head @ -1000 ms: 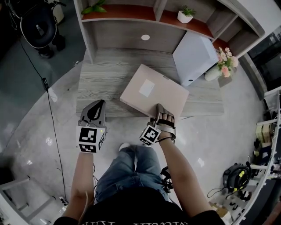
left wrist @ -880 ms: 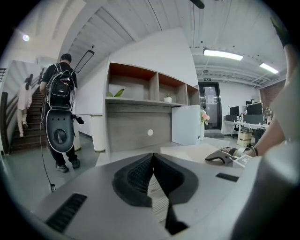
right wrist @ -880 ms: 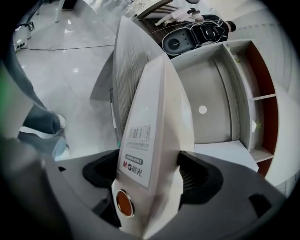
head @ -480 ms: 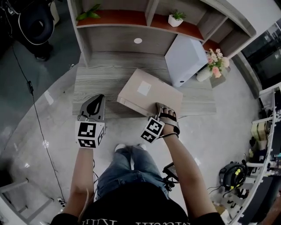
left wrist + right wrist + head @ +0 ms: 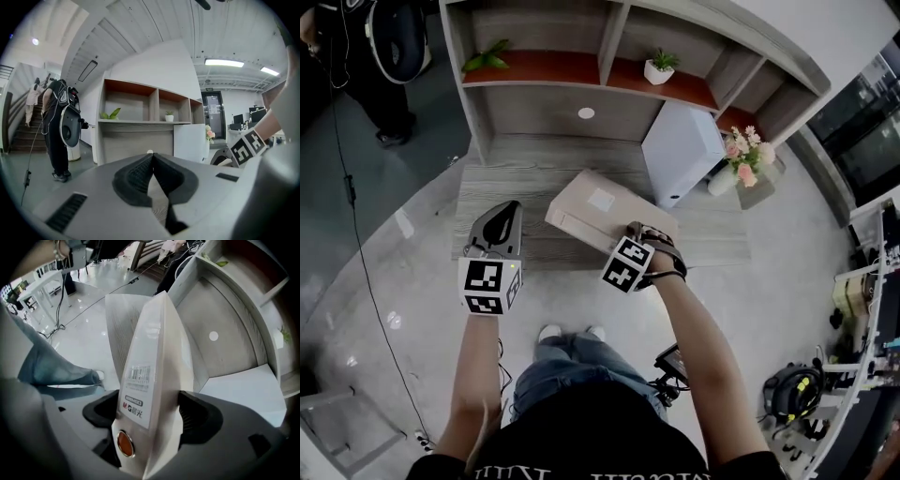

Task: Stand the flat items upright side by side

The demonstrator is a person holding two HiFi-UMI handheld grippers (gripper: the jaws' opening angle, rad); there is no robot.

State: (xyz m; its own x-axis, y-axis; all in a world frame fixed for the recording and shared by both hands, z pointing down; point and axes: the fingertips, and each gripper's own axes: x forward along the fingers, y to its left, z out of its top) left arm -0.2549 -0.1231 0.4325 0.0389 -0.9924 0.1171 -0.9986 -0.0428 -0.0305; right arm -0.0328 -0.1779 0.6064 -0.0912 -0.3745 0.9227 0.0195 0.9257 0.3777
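Our right gripper (image 5: 636, 232) clamps the beige box (image 5: 598, 208), tilted at the bench's (image 5: 502, 173) front edge; left gripper (image 5: 508, 214) jaws pressed together, empty.

This looks like an open office or showroom used for recording. A polished grey floor (image 5: 384, 281) carries a trailing cable (image 5: 356, 216), and a wooden shelf unit (image 5: 609, 56) holds potted plants (image 5: 658, 67) near a vase of flowers (image 5: 745, 159). The left gripper view shows ceiling strip lights (image 5: 226, 62), desk monitors (image 5: 243, 118) and a staircase (image 5: 18, 136).
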